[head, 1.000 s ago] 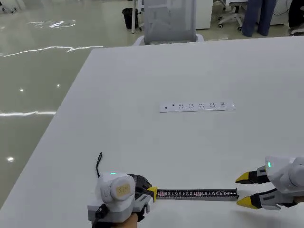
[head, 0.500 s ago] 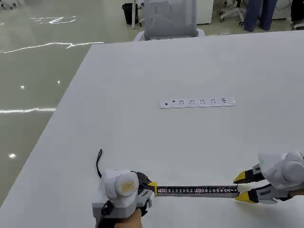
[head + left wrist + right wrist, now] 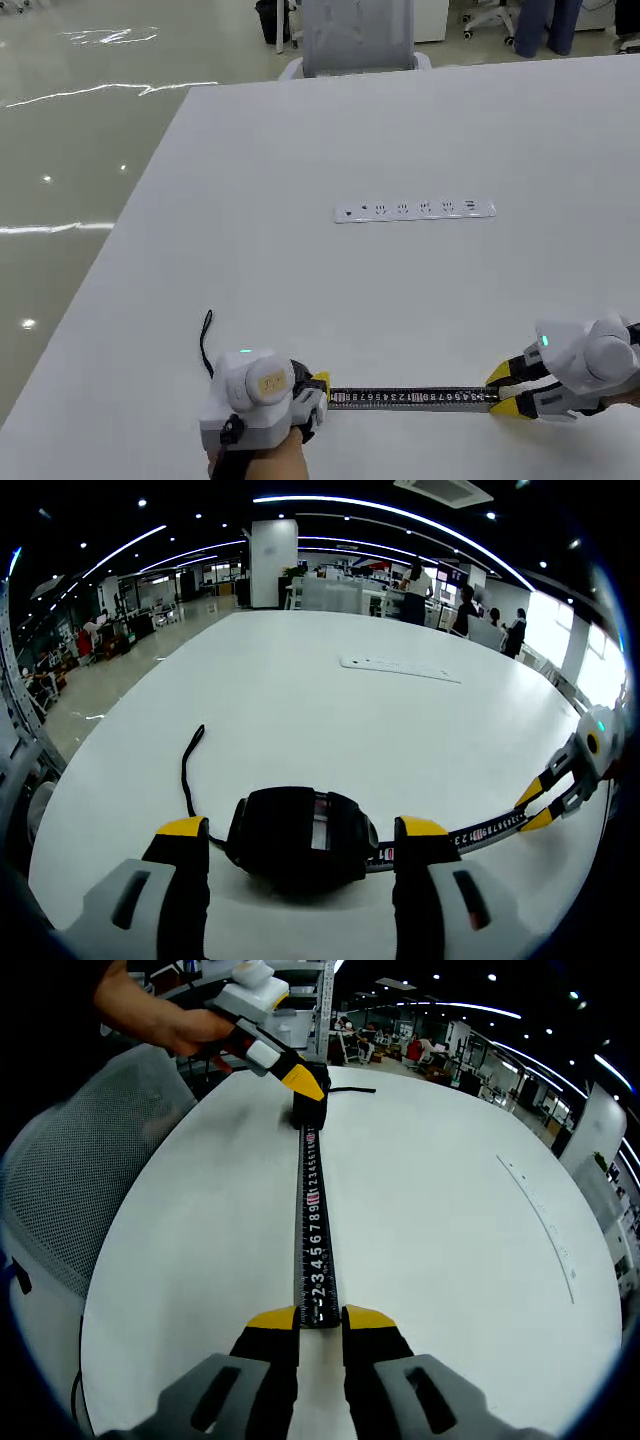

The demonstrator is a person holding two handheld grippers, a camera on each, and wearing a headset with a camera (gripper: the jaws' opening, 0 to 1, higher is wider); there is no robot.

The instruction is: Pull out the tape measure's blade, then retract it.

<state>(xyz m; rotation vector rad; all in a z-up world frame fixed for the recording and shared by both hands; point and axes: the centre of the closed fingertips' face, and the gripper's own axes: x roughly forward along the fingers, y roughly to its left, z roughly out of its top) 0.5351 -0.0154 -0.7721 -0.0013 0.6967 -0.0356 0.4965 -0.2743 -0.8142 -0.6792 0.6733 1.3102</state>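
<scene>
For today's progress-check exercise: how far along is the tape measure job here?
Done: the blade is pulled out along the table. In hand: the left gripper brackets the case, and the right gripper pinches the blade's end. Left: retracting the blade.

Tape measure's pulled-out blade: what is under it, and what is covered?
Under the black numbered blade lies bare white table top. The blade's tip sits between the right gripper's jaws, hiding its hook; a left gripper jaw covers where it enters the black case.
</scene>
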